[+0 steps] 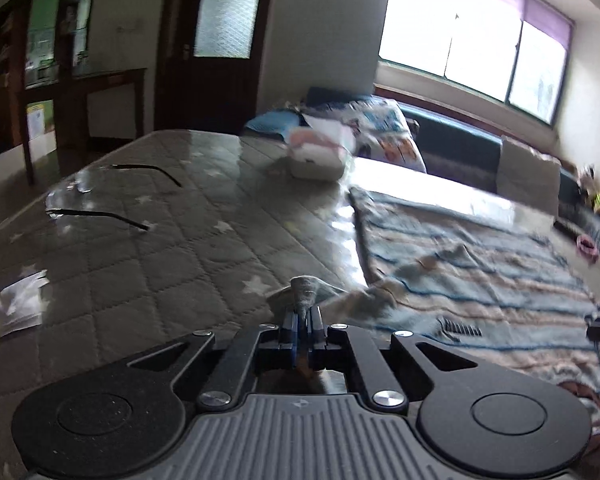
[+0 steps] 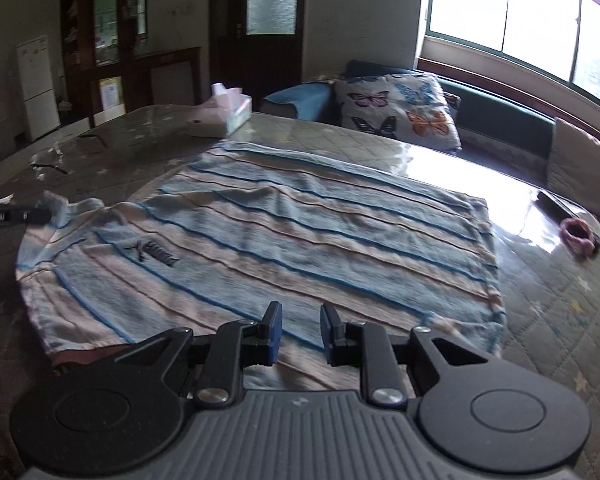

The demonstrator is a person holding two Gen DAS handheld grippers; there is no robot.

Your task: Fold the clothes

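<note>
My two wrist cameras look low and close across the striped shirt (image 2: 260, 240) toward the window (image 1: 472, 40), sharing both.

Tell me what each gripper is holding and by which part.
The left gripper is shut on the striped shirt, pinching a bunched bit of fabric near its collar end. The right gripper is open, holding nothing.

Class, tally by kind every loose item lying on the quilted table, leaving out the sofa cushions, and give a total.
Striped shirt: 1
Tissue box: 1
Pair of glasses: 1
Pink hair tie: 1
Dark flat device near the hair tie, too blurred to name: 1
White paper scrap: 1
Total: 6
</note>
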